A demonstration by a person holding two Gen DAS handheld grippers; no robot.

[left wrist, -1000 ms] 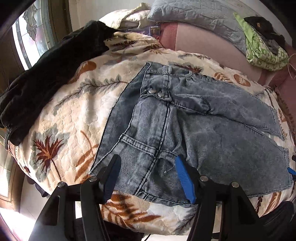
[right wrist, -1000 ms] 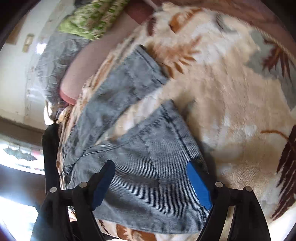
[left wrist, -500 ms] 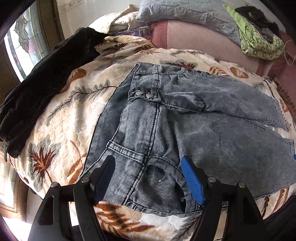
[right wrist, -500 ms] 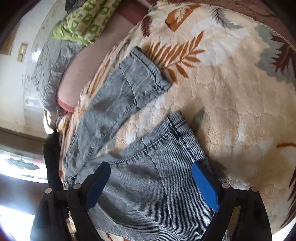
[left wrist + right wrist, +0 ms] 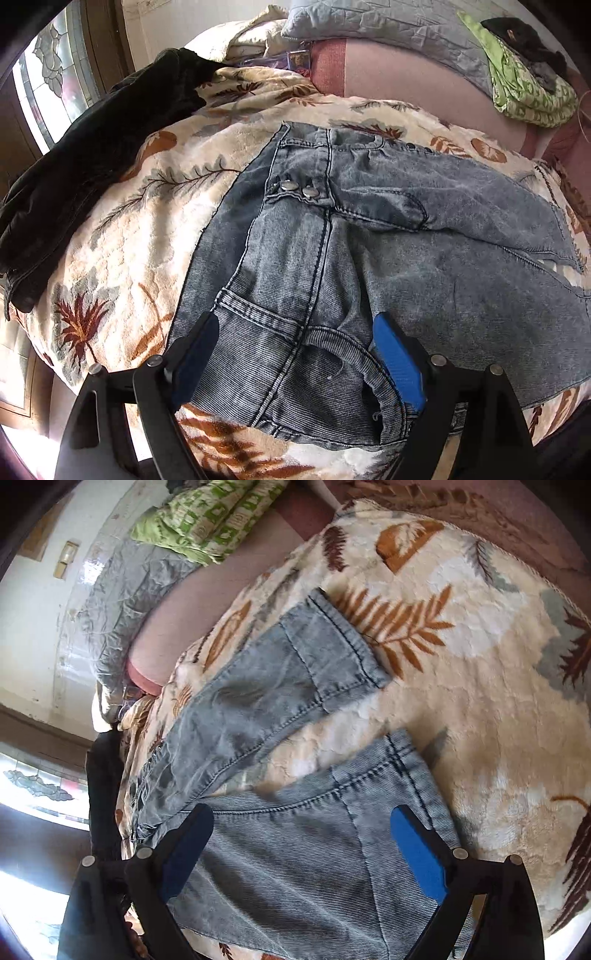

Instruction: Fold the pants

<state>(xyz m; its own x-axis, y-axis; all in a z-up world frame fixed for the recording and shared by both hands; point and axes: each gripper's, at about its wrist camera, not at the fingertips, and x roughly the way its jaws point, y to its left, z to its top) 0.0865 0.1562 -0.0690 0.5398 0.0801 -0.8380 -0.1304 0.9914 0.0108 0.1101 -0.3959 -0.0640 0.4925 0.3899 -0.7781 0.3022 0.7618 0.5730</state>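
Note:
Faded blue jeans [image 5: 369, 229] lie spread on a cream leaf-print blanket [image 5: 122, 229]. The left wrist view shows the waistband end with two metal buttons [image 5: 297, 188] and a front pocket. My left gripper [image 5: 295, 345] is open, its blue pads straddling the near pocket and waistband edge, empty. The right wrist view shows the two leg ends: a far leg [image 5: 277, 686] and a near leg [image 5: 332, 849], their hems apart. My right gripper [image 5: 301, 838] is open over the near leg, just behind its hem, holding nothing.
A black garment [image 5: 85, 173] lies along the blanket's left side by a stained-glass window [image 5: 55, 77]. A grey quilted pillow [image 5: 388, 29], a green patterned cloth [image 5: 528, 85] and a pink cushion [image 5: 406, 77] sit at the back. The blanket's edge drops off near both grippers.
Both grippers have drawn back a little toward the near edge. The right view now shows more of both leg hems and the blanket beyond. Both grippers stay open.

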